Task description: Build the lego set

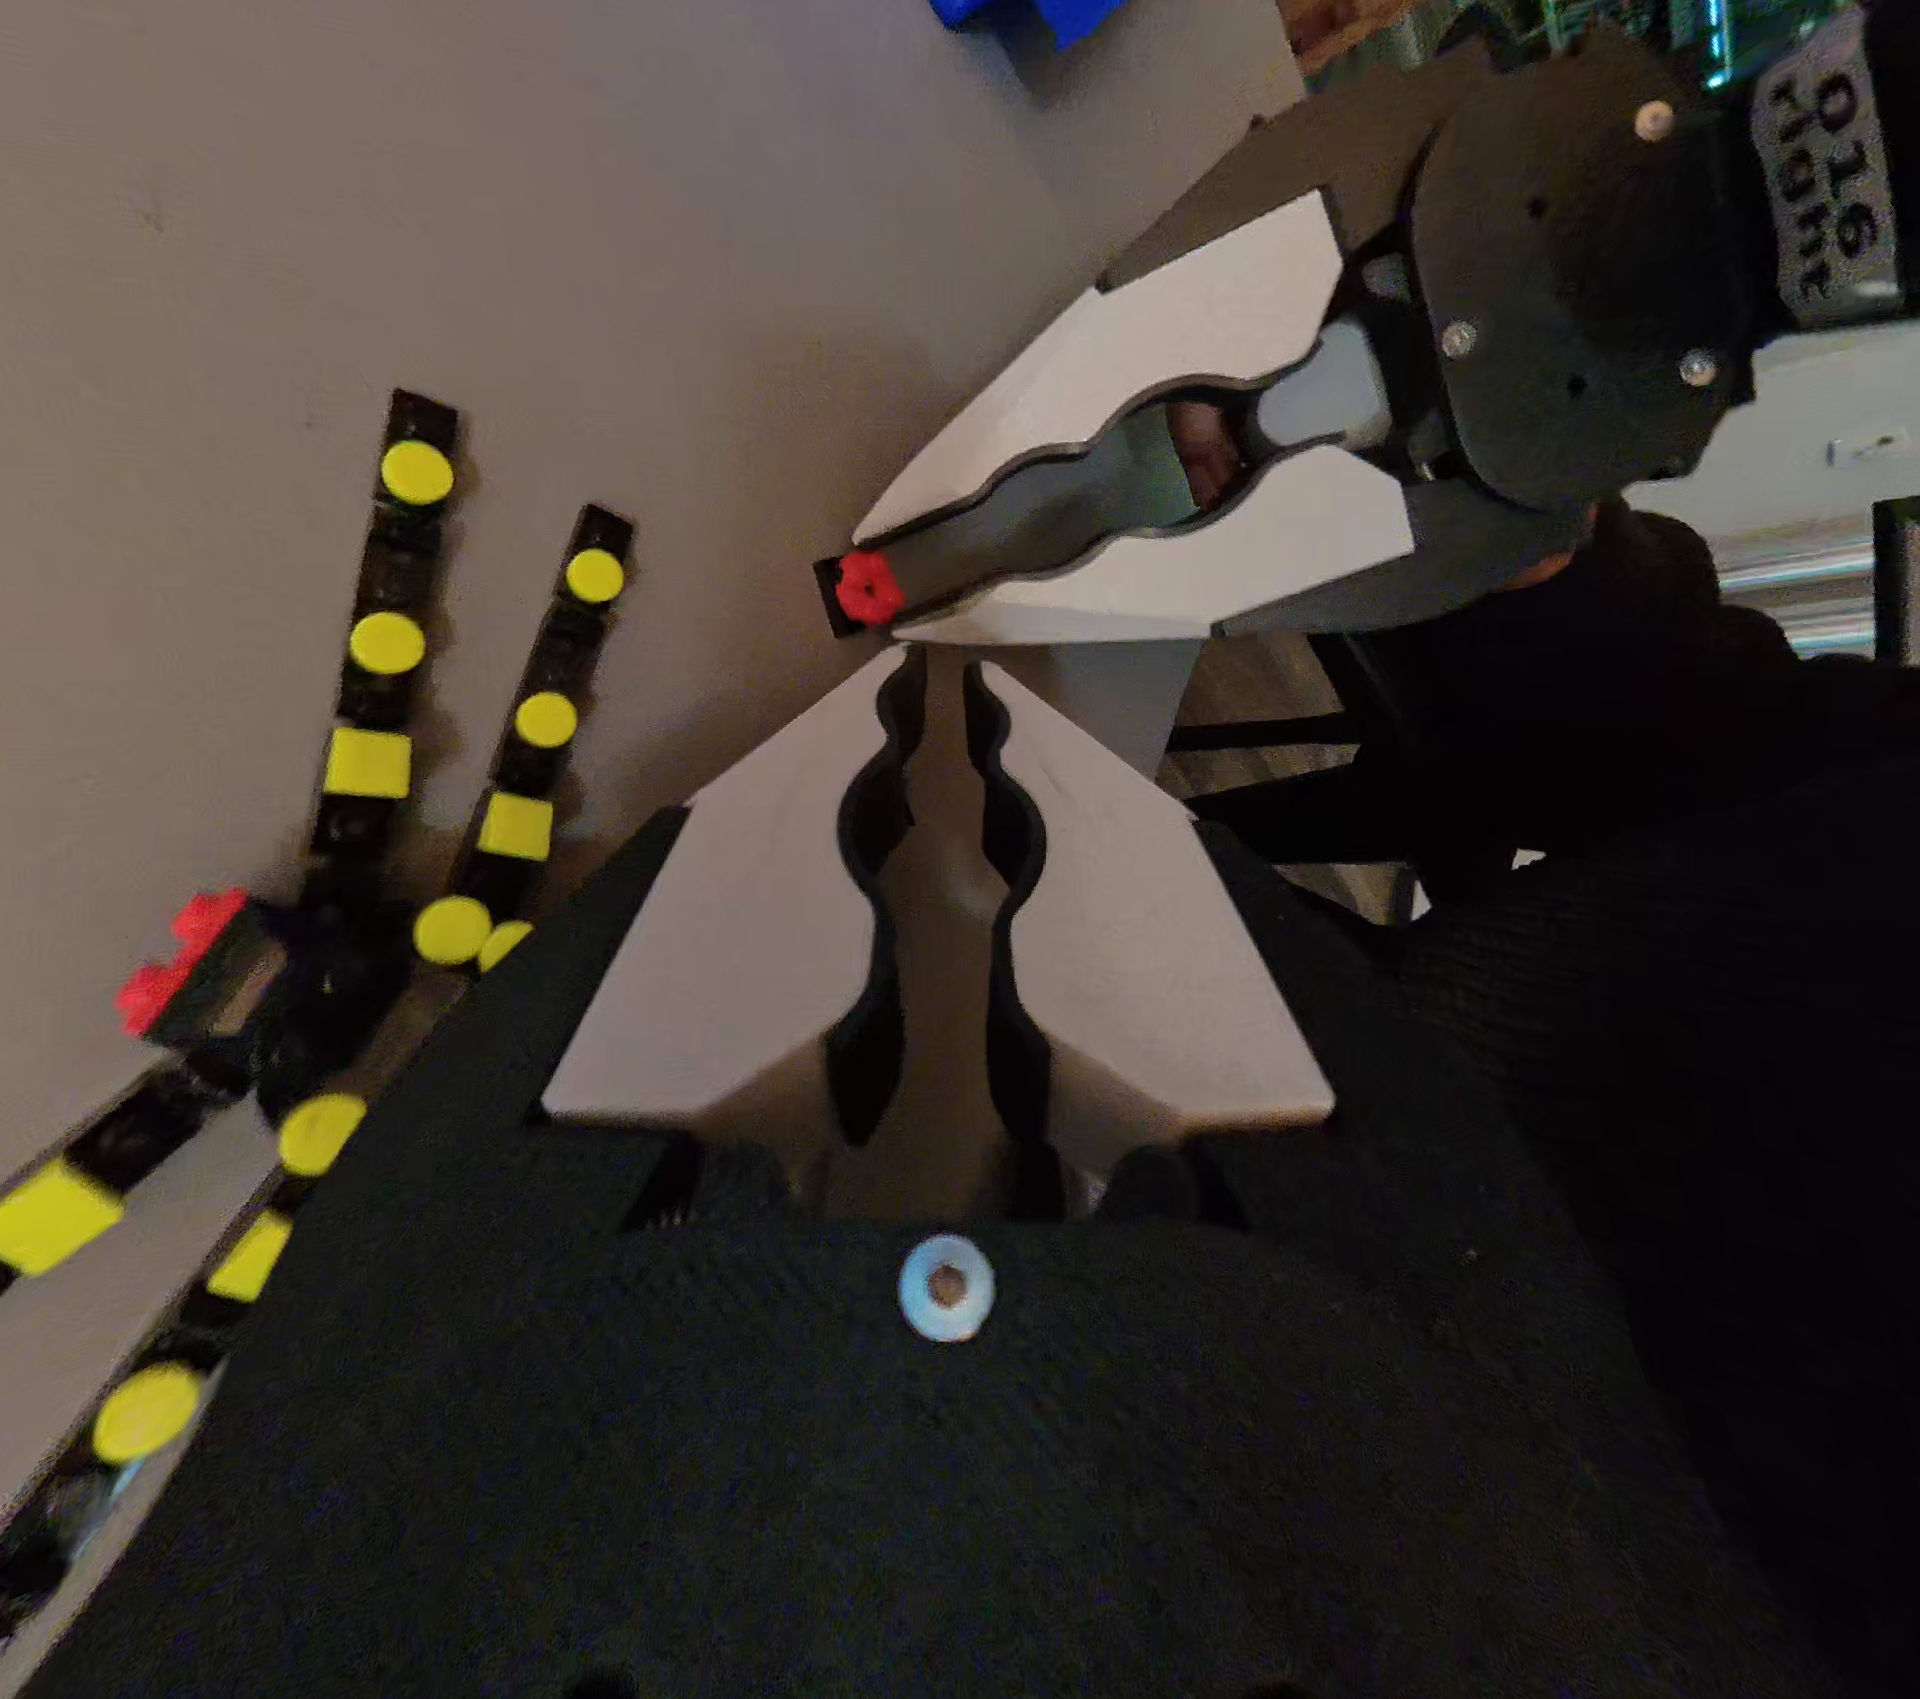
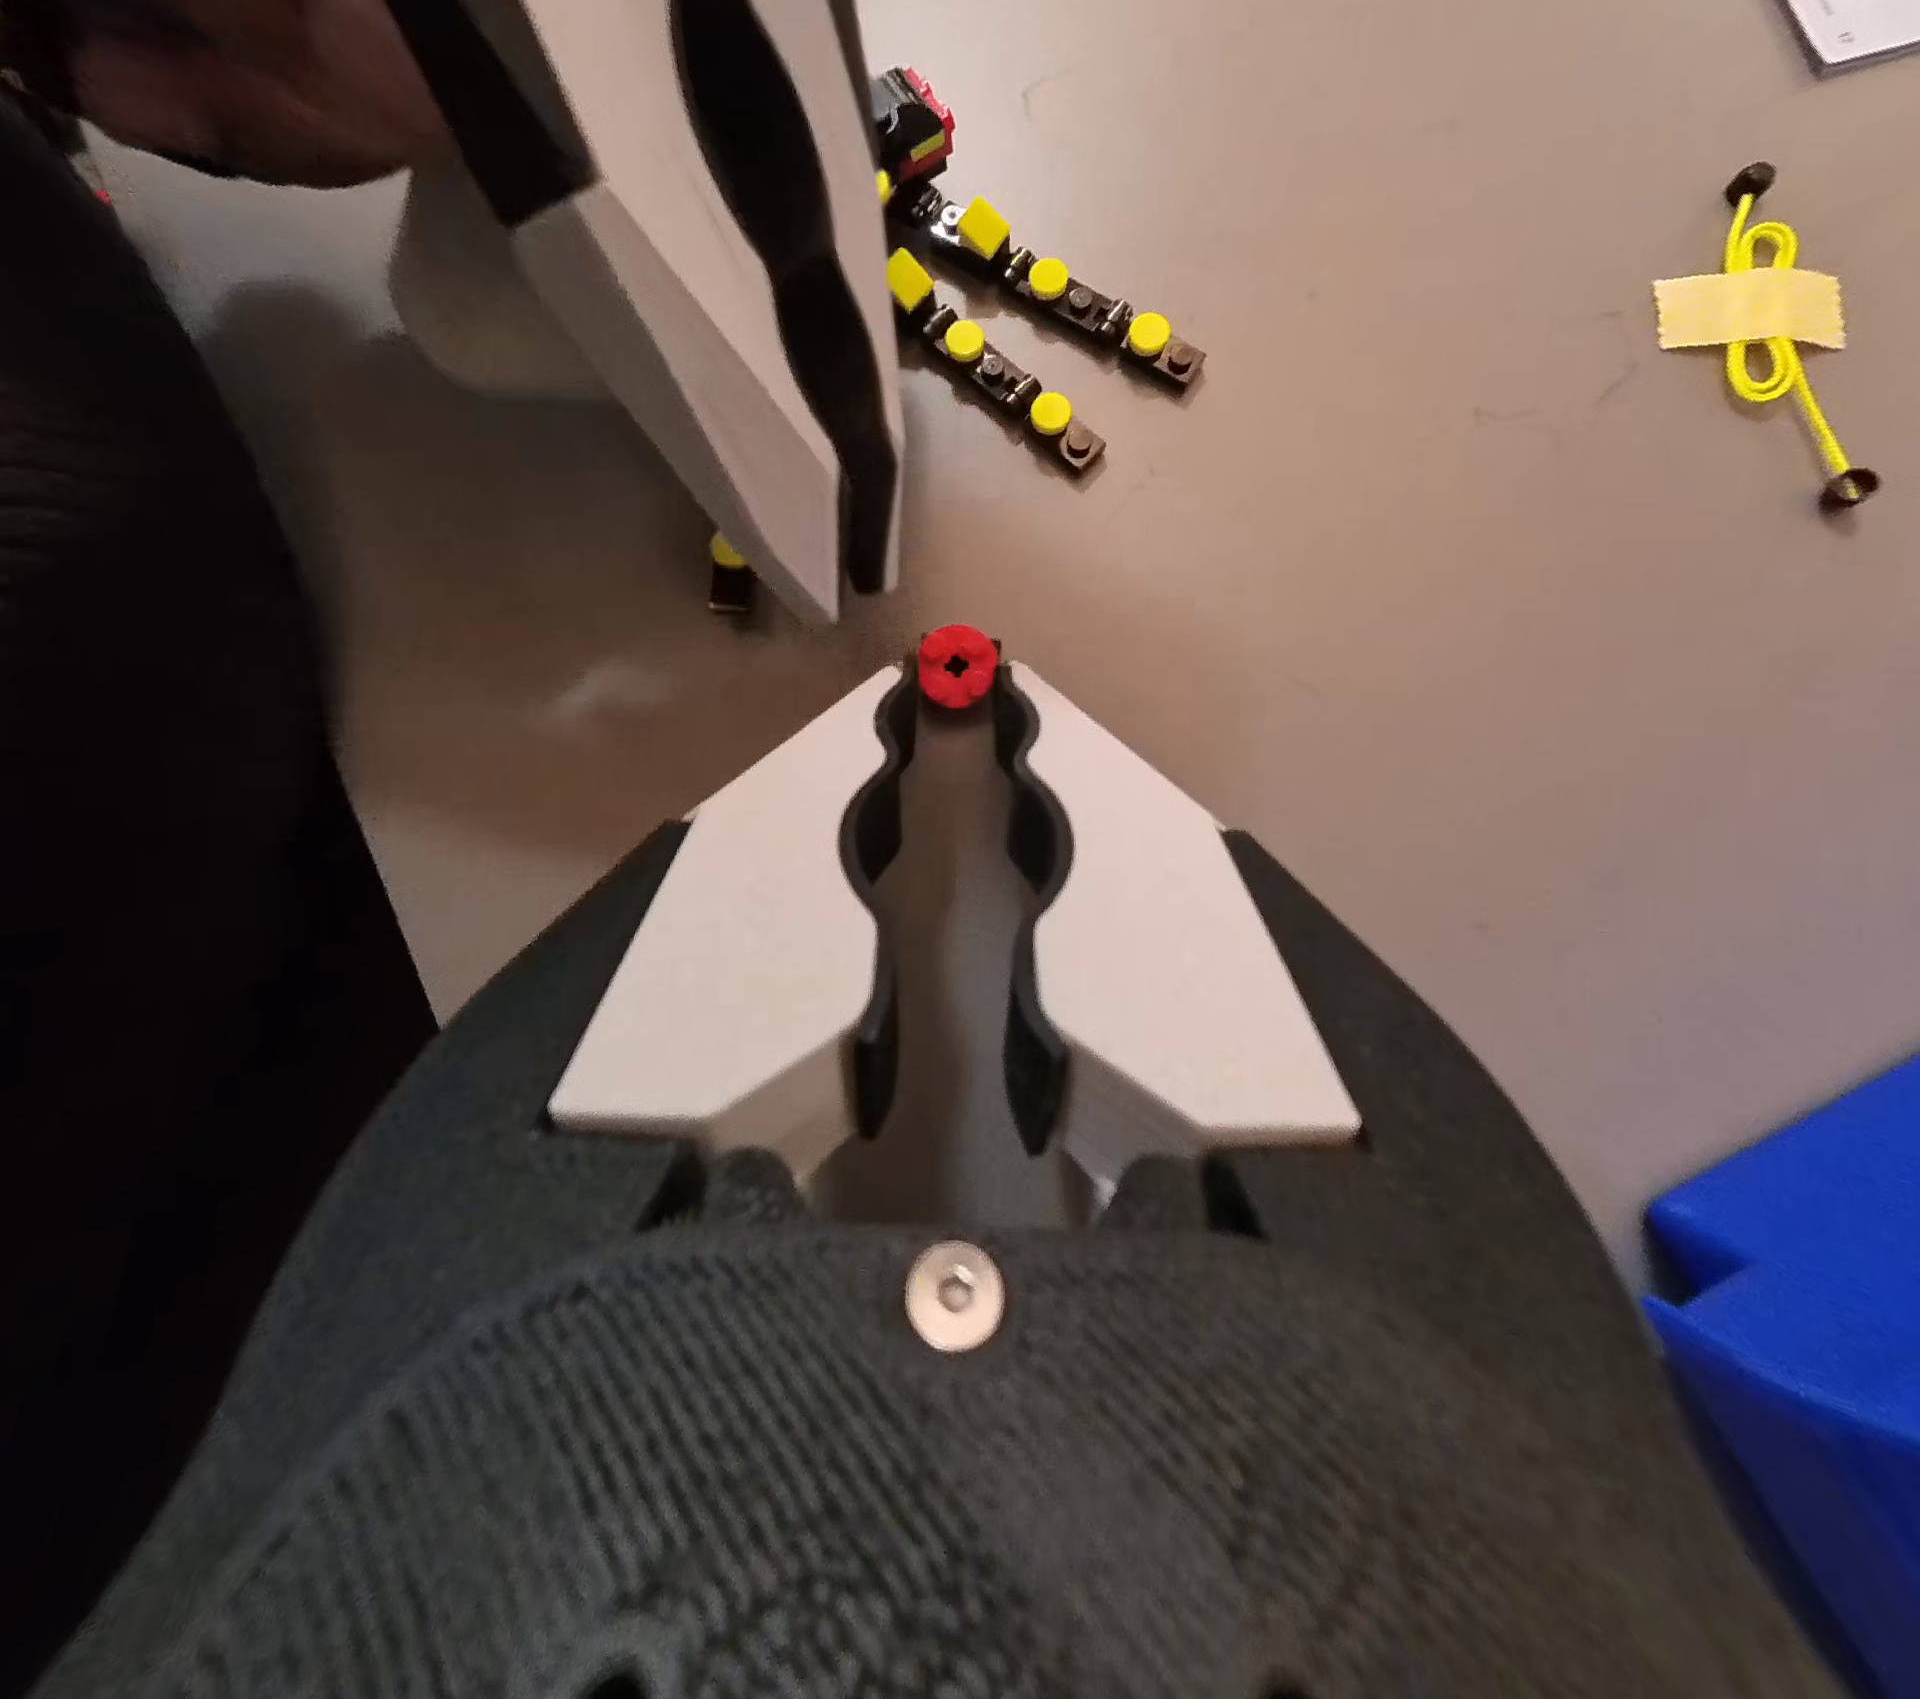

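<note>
One red round piece pinched in right claw.

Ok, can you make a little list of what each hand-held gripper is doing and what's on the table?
right hand-held gripper: shut on a small round red lego piece
left hand-held gripper: nearly shut, holding nothing, tips close to the red piece
table: grey, with black lego strips topped with yellow tiles
also there: yellow cord under tape, blue plastic bin
</note>
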Demonstrator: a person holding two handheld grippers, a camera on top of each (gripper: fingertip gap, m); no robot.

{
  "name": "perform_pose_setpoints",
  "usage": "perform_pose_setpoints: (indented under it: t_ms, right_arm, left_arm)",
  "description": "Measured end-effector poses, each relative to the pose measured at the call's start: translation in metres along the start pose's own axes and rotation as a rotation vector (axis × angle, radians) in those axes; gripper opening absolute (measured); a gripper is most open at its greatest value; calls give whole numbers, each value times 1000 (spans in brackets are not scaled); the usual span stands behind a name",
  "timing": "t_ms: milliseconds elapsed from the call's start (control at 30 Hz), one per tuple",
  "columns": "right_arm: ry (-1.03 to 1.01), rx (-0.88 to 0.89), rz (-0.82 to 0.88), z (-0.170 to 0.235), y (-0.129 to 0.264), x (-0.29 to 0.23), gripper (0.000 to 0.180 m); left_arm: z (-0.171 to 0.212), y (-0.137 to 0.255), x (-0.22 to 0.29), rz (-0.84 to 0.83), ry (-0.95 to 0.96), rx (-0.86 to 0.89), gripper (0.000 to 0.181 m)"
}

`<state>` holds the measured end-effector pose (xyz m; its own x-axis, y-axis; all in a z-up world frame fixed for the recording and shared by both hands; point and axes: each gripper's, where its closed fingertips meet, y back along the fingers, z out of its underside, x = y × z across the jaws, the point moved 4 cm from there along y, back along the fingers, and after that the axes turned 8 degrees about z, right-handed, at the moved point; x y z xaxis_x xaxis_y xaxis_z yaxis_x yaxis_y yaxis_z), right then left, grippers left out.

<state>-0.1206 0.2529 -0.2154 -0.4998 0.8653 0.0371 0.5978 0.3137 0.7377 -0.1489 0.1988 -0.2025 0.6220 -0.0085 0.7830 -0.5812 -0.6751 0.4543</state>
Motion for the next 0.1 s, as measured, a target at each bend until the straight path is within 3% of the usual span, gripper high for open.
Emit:
perform_pose_setpoints:
  t_ms: [100]
  right_arm:
    - [27, -2, 10, 0, 0, -1, 13]
  left_arm:
    - [-3, -5, -4, -42, 12, -31, 4]
